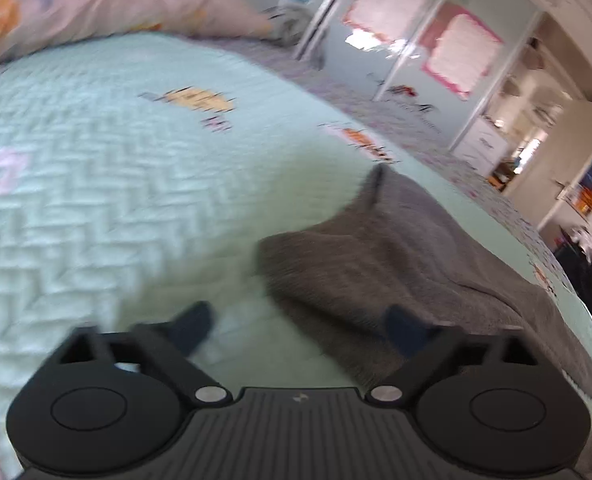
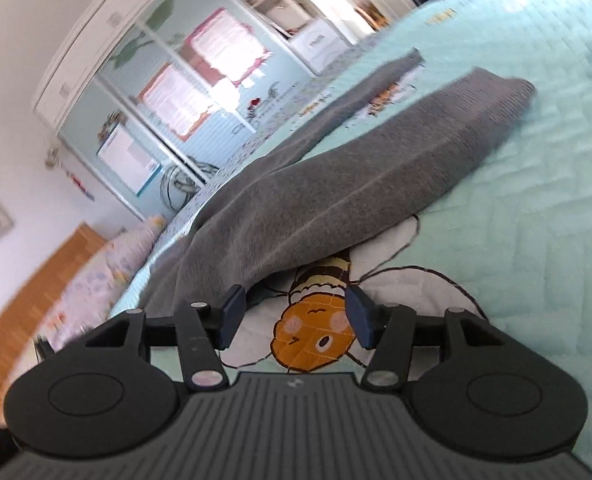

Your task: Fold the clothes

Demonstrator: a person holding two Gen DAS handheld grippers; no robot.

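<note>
Grey knitted fabric, a garment (image 2: 336, 184) with a ribbed texture, lies spread on a mint-green quilted bedspread (image 2: 536, 200) stitched in a zigzag pattern. In the right wrist view it stretches away from the gripper in long folded bands, one thick band running towards the far edge of the bed and a thinner strip beside it. Its near edge lifts slightly over a cartoon bee (image 2: 316, 332) printed on the bedspread.

The right gripper (image 2: 296, 316) hangs just above that bee, its jaws parted about halfway with nothing between them; the left pad sits just beside the garment's near edge, though contact cannot be told.

In the blurred left wrist view the same garment (image 1: 396, 256) lies to the right on the bedspread (image 1: 96, 200), one corner peaked upward. The left gripper (image 1: 296, 328) has its jaws spread wide and empty, one fingertip over the bedspread, the other over the garment's edge.

A pink patterned pillow (image 1: 96, 4) rests at the bed's far end, and a pale blue wardrobe (image 2: 168, 92) with pinned sheets stands beyond.
</note>
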